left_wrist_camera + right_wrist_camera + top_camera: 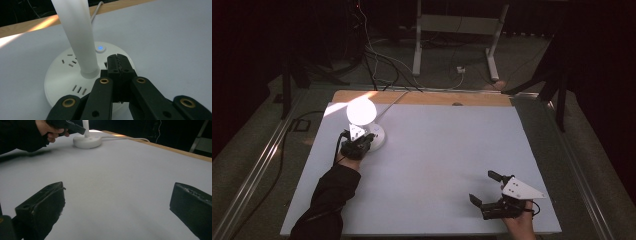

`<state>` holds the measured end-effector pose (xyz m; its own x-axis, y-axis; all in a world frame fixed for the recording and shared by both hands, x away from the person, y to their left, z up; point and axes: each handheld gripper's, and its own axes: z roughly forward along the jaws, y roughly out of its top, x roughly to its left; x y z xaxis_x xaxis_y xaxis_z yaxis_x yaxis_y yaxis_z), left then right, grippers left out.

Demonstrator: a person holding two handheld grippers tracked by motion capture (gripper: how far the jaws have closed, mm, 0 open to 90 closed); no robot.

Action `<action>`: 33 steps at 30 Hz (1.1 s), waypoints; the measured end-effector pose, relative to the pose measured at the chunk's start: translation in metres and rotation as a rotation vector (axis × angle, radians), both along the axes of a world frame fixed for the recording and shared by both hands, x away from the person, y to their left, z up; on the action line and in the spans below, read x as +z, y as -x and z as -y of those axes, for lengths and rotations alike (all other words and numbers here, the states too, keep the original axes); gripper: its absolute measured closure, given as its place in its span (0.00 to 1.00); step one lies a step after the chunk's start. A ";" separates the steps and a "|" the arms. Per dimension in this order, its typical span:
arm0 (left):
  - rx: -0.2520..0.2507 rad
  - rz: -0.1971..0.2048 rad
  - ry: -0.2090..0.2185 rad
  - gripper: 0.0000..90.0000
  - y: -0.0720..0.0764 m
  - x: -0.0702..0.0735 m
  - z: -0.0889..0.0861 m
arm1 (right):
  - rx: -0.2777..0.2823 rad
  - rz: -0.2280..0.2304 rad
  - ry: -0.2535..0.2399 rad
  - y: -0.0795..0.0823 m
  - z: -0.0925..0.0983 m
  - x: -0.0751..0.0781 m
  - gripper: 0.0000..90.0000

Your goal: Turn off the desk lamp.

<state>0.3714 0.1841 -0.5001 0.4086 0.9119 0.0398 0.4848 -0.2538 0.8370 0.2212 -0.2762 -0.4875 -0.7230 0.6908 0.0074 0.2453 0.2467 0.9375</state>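
Upper left of the high view: lit lamp (362,112) on a round white base (62,75), stem upright. Left gripper (117,66) pressed together over the base — blue button (100,48) just beyond its tips. Lower right: right gripper (486,187) spread wide, well apart.

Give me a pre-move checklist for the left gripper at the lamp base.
1. Left gripper jaws closed, nothing between them: ok.
2. Its tips over the lamp base, near the button: ok.
3. Tips touching the base: cannot tell.
4. Button glows blue, lamp head lit: ok.
5. Right gripper open, holding nothing, apart from the lamp: ok.
6. Lamp cable runs off the far table edge, away from both grippers: ok.
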 end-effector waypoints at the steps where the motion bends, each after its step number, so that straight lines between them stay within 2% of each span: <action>1: 0.004 -0.002 0.002 1.00 0.000 -0.001 0.000 | 0.000 0.000 0.000 0.000 0.000 0.000 0.00; 19: -0.005 -0.033 -0.018 1.00 -0.003 -0.011 0.002 | 0.000 0.001 -0.001 0.000 0.000 0.000 0.00; 30: -0.002 -0.027 -0.025 1.00 -0.002 -0.013 0.004 | 0.001 -0.001 0.001 0.000 0.000 0.000 0.00; 32: -0.006 -0.013 -0.048 1.00 -0.001 -0.014 0.006 | 0.001 -0.003 0.001 0.000 -0.001 0.000 0.00; 33: -0.003 -0.021 -0.047 1.00 -0.001 -0.013 0.006 | 0.001 -0.004 0.001 0.000 -0.001 0.000 0.00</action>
<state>0.3728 0.1785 -0.5129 0.4122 0.9081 0.0740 0.5017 -0.2940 0.8135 0.2209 -0.2755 -0.4877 -0.7238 0.6900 0.0096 0.2488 0.2479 0.9363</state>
